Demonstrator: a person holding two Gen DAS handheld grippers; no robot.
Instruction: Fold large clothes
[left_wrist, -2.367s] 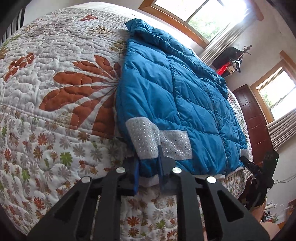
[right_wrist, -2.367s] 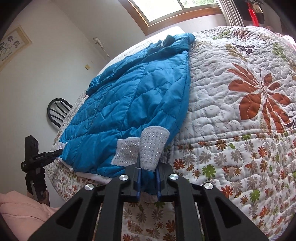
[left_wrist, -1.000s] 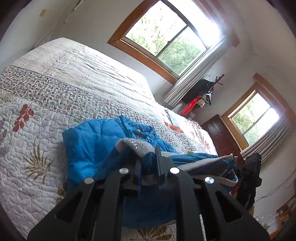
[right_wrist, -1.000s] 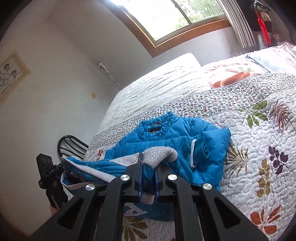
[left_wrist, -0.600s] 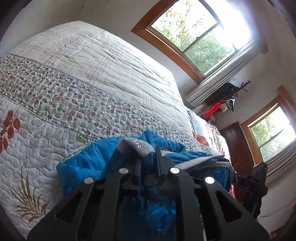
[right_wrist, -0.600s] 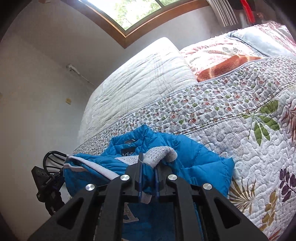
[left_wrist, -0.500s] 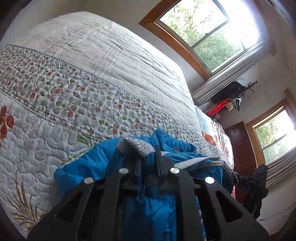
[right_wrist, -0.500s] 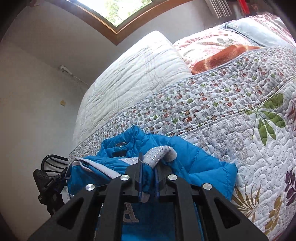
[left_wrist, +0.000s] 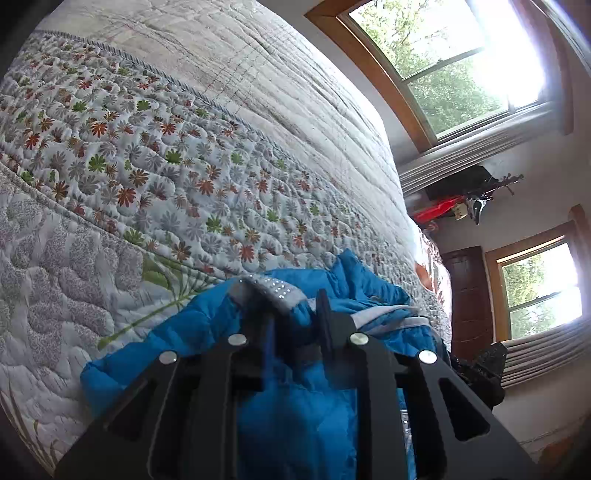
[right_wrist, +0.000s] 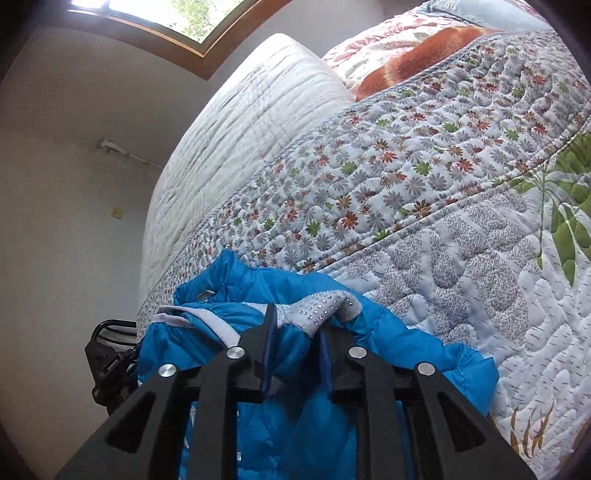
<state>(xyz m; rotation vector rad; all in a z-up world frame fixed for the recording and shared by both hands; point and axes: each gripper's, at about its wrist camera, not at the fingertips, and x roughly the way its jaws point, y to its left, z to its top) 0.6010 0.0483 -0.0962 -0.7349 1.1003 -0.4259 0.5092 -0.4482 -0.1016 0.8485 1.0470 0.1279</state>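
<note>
A blue quilted jacket (left_wrist: 295, 424) lies doubled over on the bed, its lower half brought up over the collar end. In the left wrist view my left gripper (left_wrist: 295, 314) has its jaws opening, with the grey studded hem band (left_wrist: 277, 288) lying slack between them. In the right wrist view the jacket (right_wrist: 388, 343) fills the foreground. My right gripper (right_wrist: 295, 332) is opening too, and the other studded band corner (right_wrist: 321, 306) sits loose between its fingers. The white hem edge (right_wrist: 207, 317) runs toward the left.
A floral quilt (left_wrist: 147, 166) covers the bed, with a white quilted bolster (right_wrist: 240, 129) and orange pillow (right_wrist: 424, 48) beyond. Windows (left_wrist: 461, 55) and a dark door (left_wrist: 469, 295) stand at the right. Each gripper shows in the other's view: (left_wrist: 484, 373) the right, (right_wrist: 110, 369) the left.
Both grippers carried the jacket's hem forward and down onto its collar end. Their jaws, shut on the studded bands before, have now parted.
</note>
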